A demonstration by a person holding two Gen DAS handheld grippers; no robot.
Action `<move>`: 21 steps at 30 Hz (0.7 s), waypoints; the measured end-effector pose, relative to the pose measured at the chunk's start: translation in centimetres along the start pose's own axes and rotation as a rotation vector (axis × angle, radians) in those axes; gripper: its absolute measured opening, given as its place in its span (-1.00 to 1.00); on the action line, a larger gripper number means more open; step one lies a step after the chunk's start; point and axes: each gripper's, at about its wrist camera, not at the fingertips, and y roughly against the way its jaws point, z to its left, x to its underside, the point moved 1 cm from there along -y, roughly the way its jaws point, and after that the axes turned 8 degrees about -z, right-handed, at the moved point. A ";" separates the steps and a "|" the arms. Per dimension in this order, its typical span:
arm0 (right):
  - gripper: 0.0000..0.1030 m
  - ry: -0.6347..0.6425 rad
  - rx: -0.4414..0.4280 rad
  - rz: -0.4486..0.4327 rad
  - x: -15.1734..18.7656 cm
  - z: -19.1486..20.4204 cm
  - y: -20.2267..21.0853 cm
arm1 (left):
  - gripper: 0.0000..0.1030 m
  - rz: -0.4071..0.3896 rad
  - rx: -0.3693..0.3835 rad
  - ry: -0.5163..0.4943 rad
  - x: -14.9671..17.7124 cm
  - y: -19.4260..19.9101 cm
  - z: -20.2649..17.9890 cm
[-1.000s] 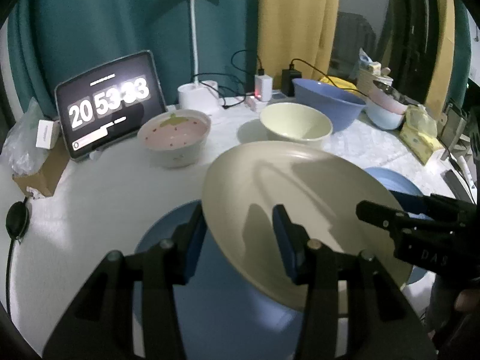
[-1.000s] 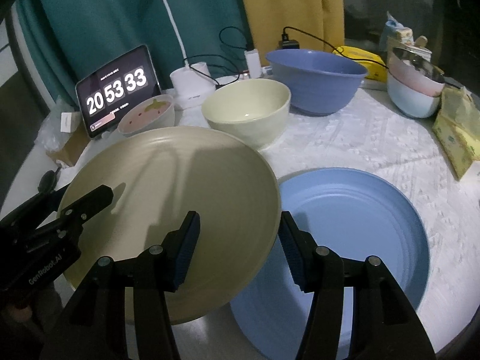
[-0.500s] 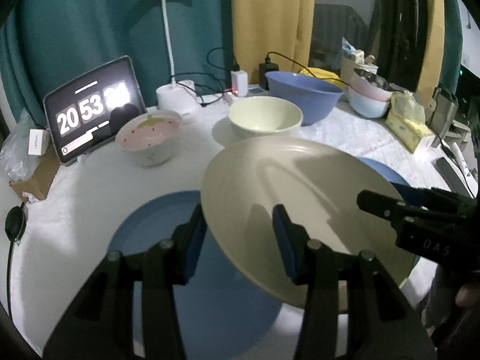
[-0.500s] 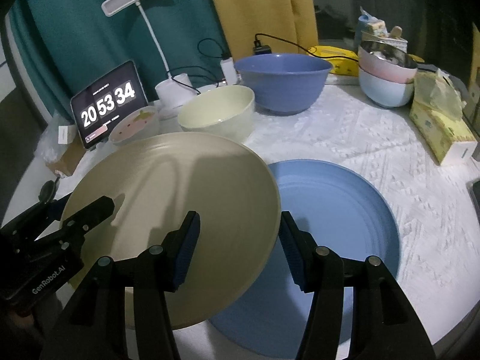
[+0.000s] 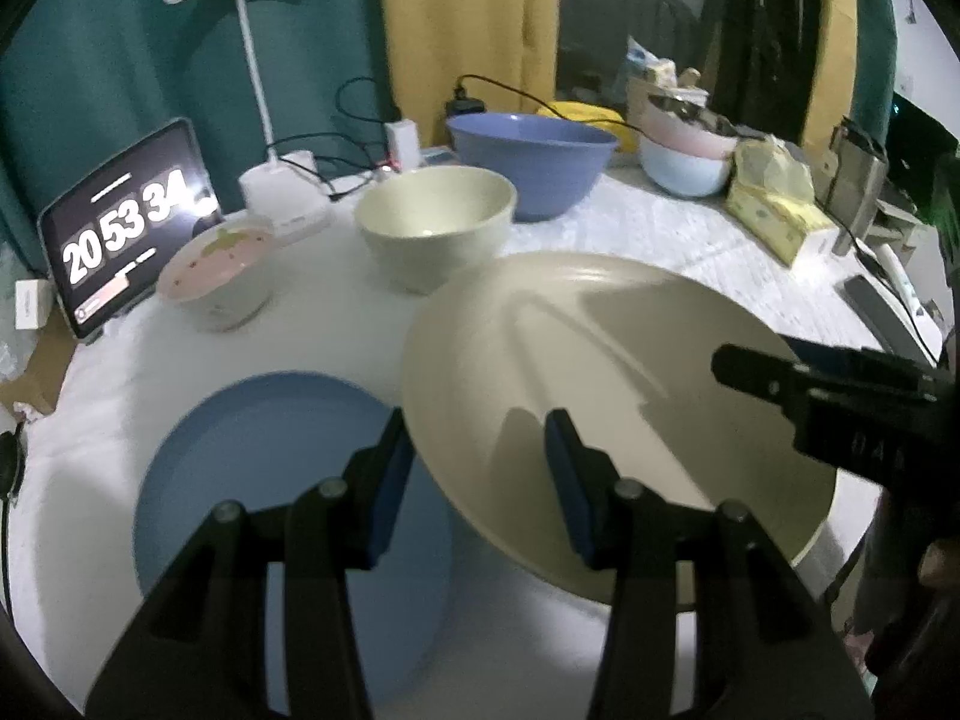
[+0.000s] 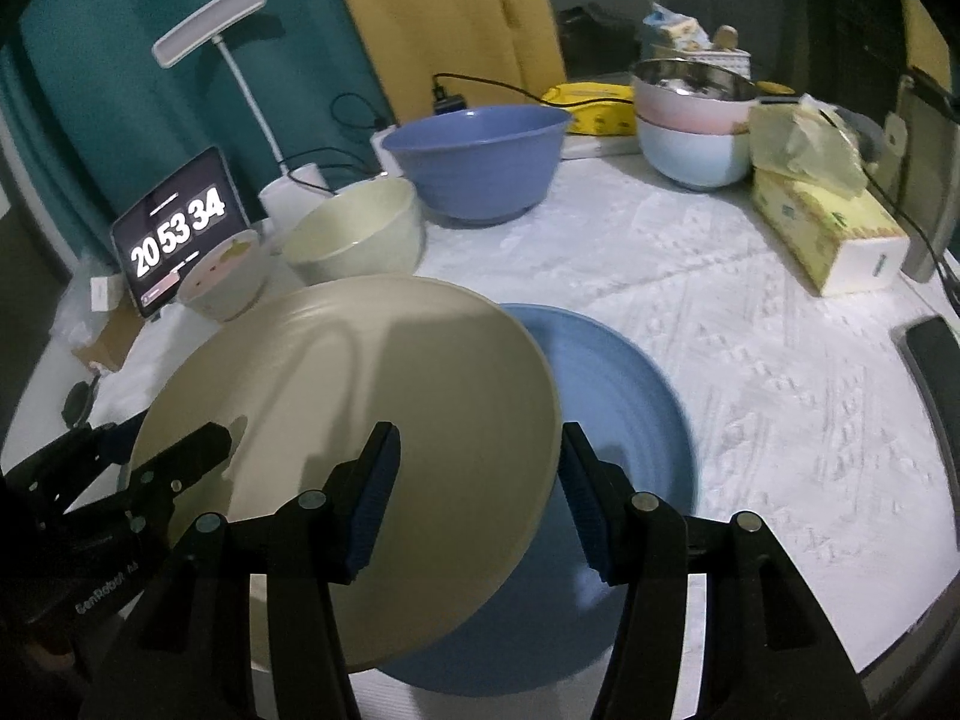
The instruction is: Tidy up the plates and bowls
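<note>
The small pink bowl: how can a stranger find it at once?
Find the tablet showing a clock at the table's back left. The small pink bowl stands just in front of it, left of the cream bowl. Only it has a speckled pink inside.

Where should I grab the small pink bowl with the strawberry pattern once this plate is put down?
Take the small pink strawberry-pattern bowl by its rim, coming from above on the near side. It stands upright and open, so one jaw can go inside and one outside. The black tablet clock sits close behind it and the cream bowl beside it, so the near edge looks freest.
</note>
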 end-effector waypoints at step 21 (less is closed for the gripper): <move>0.13 -0.001 0.128 -0.032 -0.2 -4.8 0.2 | -0.09 0.124 0.095 -0.080 1.2 -4.3 -5.3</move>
